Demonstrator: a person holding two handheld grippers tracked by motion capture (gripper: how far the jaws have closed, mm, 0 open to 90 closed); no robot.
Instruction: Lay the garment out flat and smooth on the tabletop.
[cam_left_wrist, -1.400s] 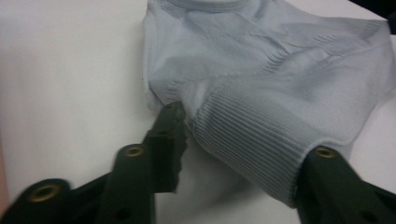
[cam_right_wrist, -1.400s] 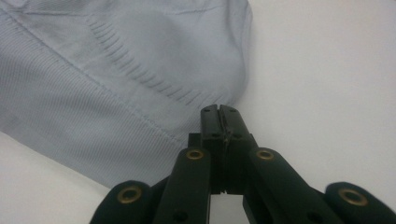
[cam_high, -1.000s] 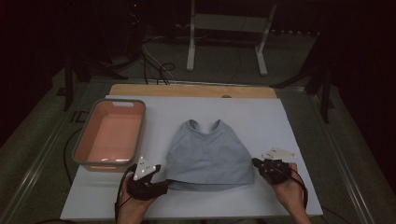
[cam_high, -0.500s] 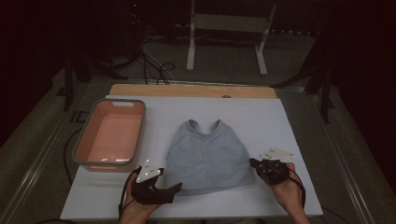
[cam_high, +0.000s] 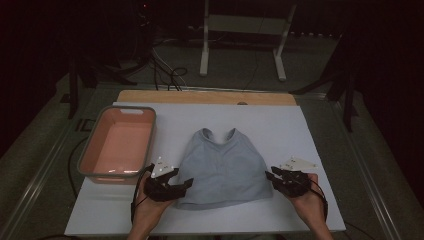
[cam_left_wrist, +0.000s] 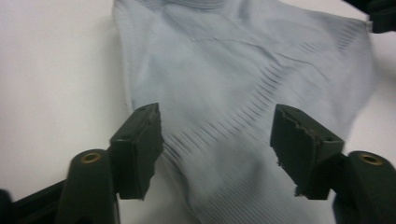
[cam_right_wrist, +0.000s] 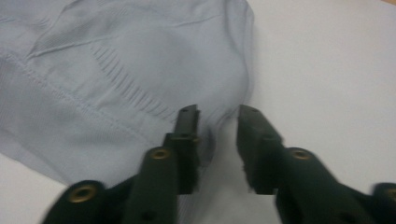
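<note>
Two grippers at the near hem of a pale blue-grey knit sleeveless top (cam_high: 223, 167), one per corner, fold not yet begun.

Spread flat in the middle of the white tabletop (cam_high: 310, 135), neckline toward the far edge, hem toward the near edge. Left gripper (cam_high: 181, 186) over the near left corner of the hem: jaws wide apart, just closing somewhat, cloth below and between them, pads not pressing. Right gripper (cam_high: 270, 176) at the near right corner: jaws just opening, a narrow gap now, hem fold between them (cam_right_wrist: 217, 128), no pinch. Grey-rimmed pink plastic tub (cam_high: 118, 145) empty beside the left edge. Judged early: garment laid out and smoothed; grasping both corners, folding, and likely placing in the tub all left.
</note>
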